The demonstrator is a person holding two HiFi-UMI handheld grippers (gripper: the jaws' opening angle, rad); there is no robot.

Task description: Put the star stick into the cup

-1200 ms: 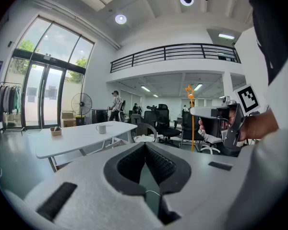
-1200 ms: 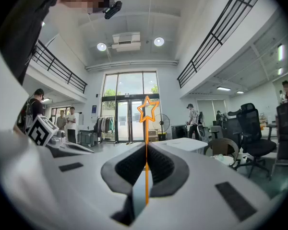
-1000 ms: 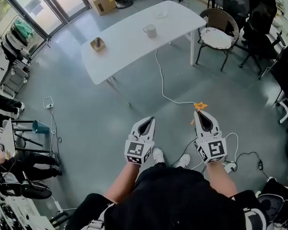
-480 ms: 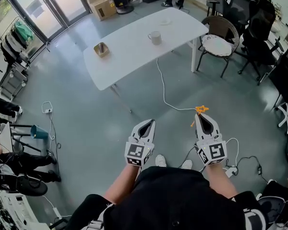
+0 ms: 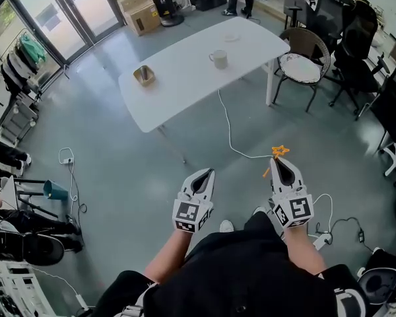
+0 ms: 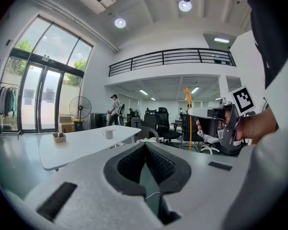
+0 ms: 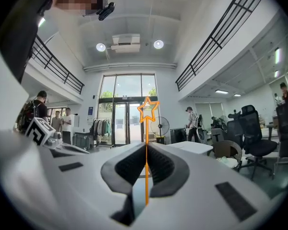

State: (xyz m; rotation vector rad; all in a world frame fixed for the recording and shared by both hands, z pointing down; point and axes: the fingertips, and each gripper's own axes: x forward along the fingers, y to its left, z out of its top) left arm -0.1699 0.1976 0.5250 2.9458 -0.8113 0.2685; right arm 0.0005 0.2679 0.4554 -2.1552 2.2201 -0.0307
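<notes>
My right gripper point(image 5: 282, 163) is shut on an orange star stick point(image 7: 146, 128); its star tip point(image 5: 280, 151) pokes out past the jaws, and the stick point(image 6: 187, 114) also shows in the left gripper view. My left gripper point(image 5: 202, 176) is shut with nothing in it, level with the right one and to its left. Both hang over the grey floor in front of me. A white cup point(image 5: 218, 59) stands on the white table point(image 5: 185, 84) well ahead, seen small point(image 6: 107, 133) in the left gripper view.
A small tan box point(image 5: 144, 75) sits on the table's left part. A white cable point(image 5: 228, 127) runs from the table across the floor. Chairs point(image 5: 302, 61) stand right of the table, cartons and glass doors behind, people at the far end.
The table with the cup has slid lower and closer in the head view as I move toward it. Both grippers keep their pose, the right one still holding the stick.
</notes>
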